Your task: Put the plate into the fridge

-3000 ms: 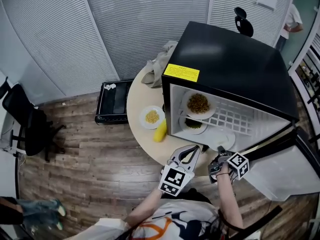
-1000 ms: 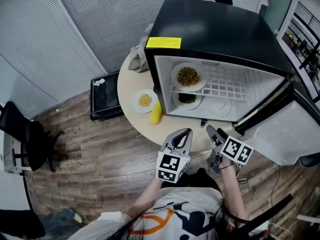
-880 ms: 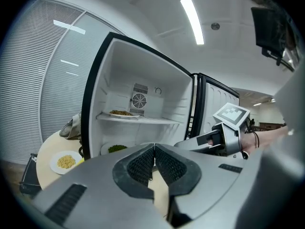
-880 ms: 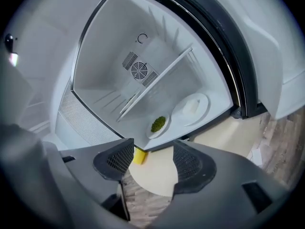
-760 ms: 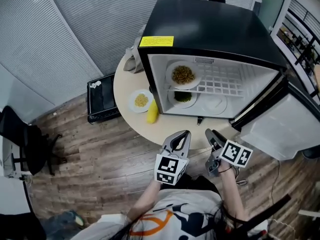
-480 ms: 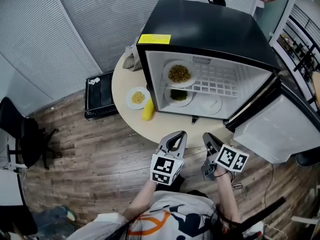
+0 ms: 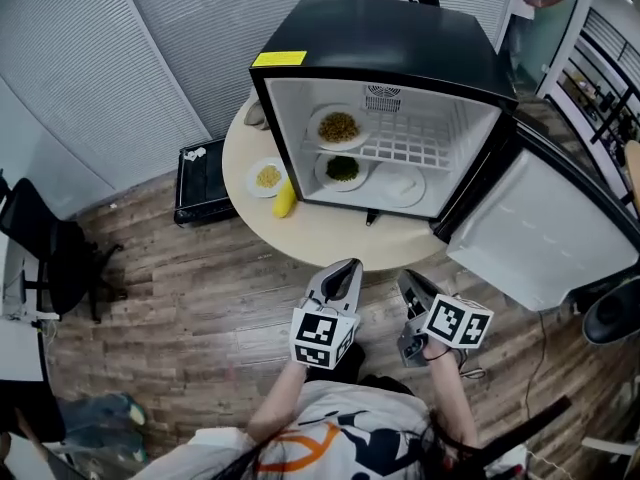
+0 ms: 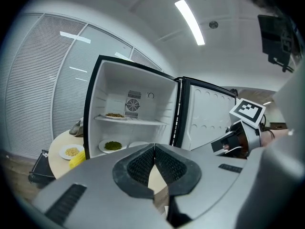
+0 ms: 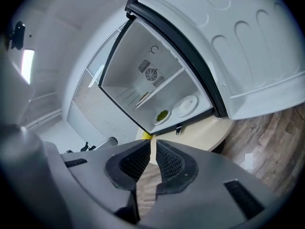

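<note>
The black fridge stands open on a round table. Inside, a plate of brown food sits on the wire shelf, and a plate of green food and an empty white plate lie on the floor of the fridge. Both grippers hover over the wooden floor, well short of the table. My left gripper is shut and holds nothing. My right gripper is closing, its jaws down to a narrow slit with nothing between them. The right gripper view shows the white plate far off.
Outside the fridge, a small plate of yellow food and a corn cob lie on the table's left part. The fridge door hangs wide open at the right. A black case sits on the floor at the left, beyond it a chair.
Both grippers have drawn back from the fridge and table to over the floor. The right gripper's jaws have come together. The white plate stays inside the fridge.
</note>
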A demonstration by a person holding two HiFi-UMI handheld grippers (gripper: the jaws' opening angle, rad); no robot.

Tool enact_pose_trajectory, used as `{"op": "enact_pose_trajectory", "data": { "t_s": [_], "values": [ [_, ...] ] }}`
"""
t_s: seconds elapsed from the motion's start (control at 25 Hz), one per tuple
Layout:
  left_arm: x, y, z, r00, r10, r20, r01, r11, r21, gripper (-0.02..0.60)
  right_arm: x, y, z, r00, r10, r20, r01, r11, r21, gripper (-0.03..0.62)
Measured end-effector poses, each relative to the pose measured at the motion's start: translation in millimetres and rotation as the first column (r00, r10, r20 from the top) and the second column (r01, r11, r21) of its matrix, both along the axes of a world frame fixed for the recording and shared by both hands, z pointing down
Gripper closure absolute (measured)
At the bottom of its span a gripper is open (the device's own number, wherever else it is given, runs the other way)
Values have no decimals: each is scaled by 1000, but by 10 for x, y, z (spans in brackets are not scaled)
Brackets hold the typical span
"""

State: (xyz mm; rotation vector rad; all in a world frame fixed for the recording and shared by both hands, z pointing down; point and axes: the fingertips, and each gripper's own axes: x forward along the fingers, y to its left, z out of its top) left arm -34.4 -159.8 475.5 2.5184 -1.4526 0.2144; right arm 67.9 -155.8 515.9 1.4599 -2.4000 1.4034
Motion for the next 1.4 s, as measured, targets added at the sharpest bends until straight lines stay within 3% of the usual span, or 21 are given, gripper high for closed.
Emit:
{"op": "enact_pose_trajectory", "data": {
  "t_s": [0.72,1.04,1.4],
  "values": [
    [348,1168,70,999,-49,12,49,999,-16,569,182,1031,22,996,-85,14,85,996,9,553],
    [366,1229,-47,1000,9,21,-9,1000,16,569,107,1097,-47,998,-54,14,54,998,26,553],
    [68,1389,-157,997,71,26,-72,997,34,569,-189,1177,-195,1000,-1,8,1,999,37,556]
  ]
}}
